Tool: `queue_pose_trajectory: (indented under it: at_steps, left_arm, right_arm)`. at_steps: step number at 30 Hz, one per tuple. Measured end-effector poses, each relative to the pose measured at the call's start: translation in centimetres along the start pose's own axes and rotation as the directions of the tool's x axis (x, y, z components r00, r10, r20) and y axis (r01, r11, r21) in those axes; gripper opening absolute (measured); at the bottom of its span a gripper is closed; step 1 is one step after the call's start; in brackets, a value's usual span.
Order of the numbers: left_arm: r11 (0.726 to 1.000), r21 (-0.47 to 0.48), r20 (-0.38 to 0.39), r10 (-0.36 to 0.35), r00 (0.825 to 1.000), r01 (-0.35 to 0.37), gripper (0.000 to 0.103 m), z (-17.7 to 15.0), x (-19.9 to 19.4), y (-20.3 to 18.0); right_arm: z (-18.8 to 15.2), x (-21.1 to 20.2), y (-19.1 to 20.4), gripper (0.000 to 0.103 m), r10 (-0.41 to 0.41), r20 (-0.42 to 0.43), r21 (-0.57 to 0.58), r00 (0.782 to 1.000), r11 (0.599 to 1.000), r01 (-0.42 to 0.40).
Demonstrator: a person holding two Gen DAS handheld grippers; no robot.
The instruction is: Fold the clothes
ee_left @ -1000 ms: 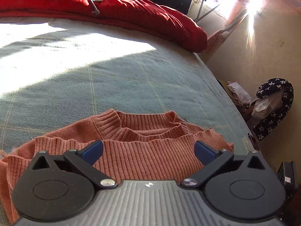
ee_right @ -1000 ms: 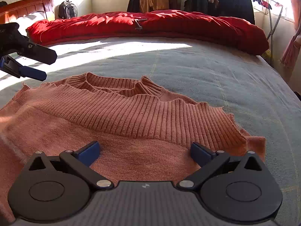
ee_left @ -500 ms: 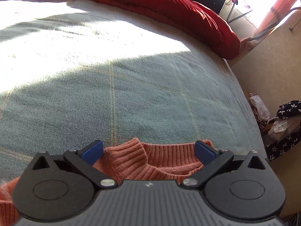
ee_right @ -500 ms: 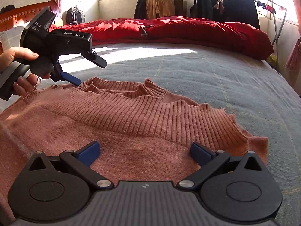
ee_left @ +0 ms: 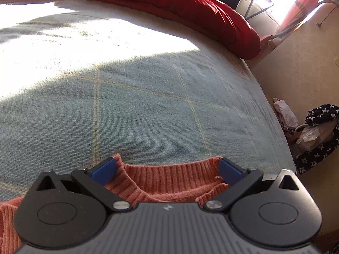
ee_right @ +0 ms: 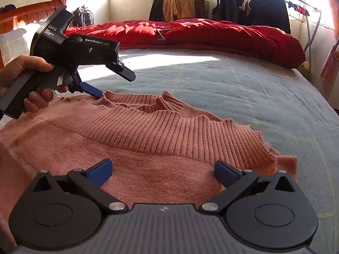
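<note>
**Desk:** What were the grippers doing, starting with the left?

**Photographer:** The left gripper [ee_right: 114, 84] sat at the far collar of the salmon-pink sweater [ee_right: 148, 139], its fingers spread wide, with the lower blue pad [ee_right: 90, 89] touching the ribbed neckline [ee_right: 139, 103]. A hand [ee_right: 25, 80] gripped its handle. Through its own camera, the left gripper [ee_left: 167, 170] framed the collar between its two parted blue pads. The right gripper [ee_right: 163, 172] also stood spread, low over the sweater's plain knit, pinching nothing.

**Desk:** And around them?

**Photographer:** The sweater lay on a grey-green bedspread [ee_right: 243, 89], its wide ribbed hem [ee_right: 190, 135] folded up toward the neckline. A red duvet [ee_right: 211, 33] was heaped along the bed's far side with a small metal object [ee_right: 163, 34] on it. Behind that stood a clothes rack [ee_right: 313, 21] of dark garments under sunlit windows, a wooden headboard [ee_right: 19, 17] and a backpack [ee_right: 83, 18] at the left. Nothing stood between either gripper and the cloth.

**Desk:** Anything cut off or unclear?

**Photographer:** The sweater's near side was hidden beneath the right gripper's body, and its sleeves could not be made out. Sun glare washed out part of the bedspread. On the floor, a star-printed fabric [ee_left: 322, 114] lay over clutter too jumbled to identify.

**Desk:** Legible writing?

**Photographer:** The left gripper's casing read "GenRobot.AI" and "DAS"; the smaller print beneath was unreadable.
</note>
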State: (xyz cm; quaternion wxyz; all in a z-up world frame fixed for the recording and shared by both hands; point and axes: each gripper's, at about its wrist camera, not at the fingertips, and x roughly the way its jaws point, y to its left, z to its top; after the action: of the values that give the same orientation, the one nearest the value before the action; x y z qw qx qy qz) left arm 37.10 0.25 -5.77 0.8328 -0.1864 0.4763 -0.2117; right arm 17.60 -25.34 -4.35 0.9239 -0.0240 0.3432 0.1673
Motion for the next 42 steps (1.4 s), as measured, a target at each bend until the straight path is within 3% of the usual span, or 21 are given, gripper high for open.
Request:
queue_pose_trajectory:
  at_steps: [4,6,9,16,20,26,35,42]
  left_arm:
    - [0.991,0.050,-0.066,-0.121,0.990,0.125,0.102,-1.1,-0.9,-2.7]
    - [0.987,0.054,-0.114,-0.145,0.983,0.151,0.102,-1.9,-0.3,-3.4]
    - [0.991,0.048,-0.155,-0.119,0.981,0.127,0.102,-2.2,1.7,-3.4]
    - [0.996,0.029,-0.127,-0.076,0.989,0.080,0.102,-0.7,4.0,-3.1]
    - [0.994,0.094,-0.109,-0.042,0.993,0.052,0.102,-1.0,1.7,-4.7]
    - [0.982,0.189,-0.041,0.007,0.999,0.001,0.102,-2.7,-5.5,-6.7]
    - [0.941,0.328,0.049,0.072,0.996,-0.084,0.102,-7.4,-15.1,-9.3]
    - [0.921,0.364,0.040,0.132,0.990,-0.138,0.102,-12.9,-15.1,-9.1]
  right_arm:
    - [0.1,-0.9,-0.7,0.103,0.052,0.011,0.055,0.999,0.997,-0.052]
    - [0.1,-0.9,-0.7,0.103,0.048,0.006,0.062,0.999,0.997,-0.048]
    - [0.1,-0.6,-0.6,0.103,0.039,-0.003,0.066,0.999,0.997,-0.038]
    - [0.3,-0.8,-0.4,0.103,0.029,-0.022,0.053,0.999,0.998,-0.028]
    - [0.6,-1.8,-0.5,0.103,0.021,-0.012,0.063,1.000,0.998,-0.020]
    - [0.9,-4.2,0.1,0.103,0.019,0.014,0.082,1.000,0.996,-0.020]
    - [0.3,-7.5,1.4,0.103,0.018,0.021,0.103,1.000,0.994,-0.020]
    - [-0.9,-9.1,1.8,0.103,-0.004,0.007,0.117,1.000,0.993,0.003]
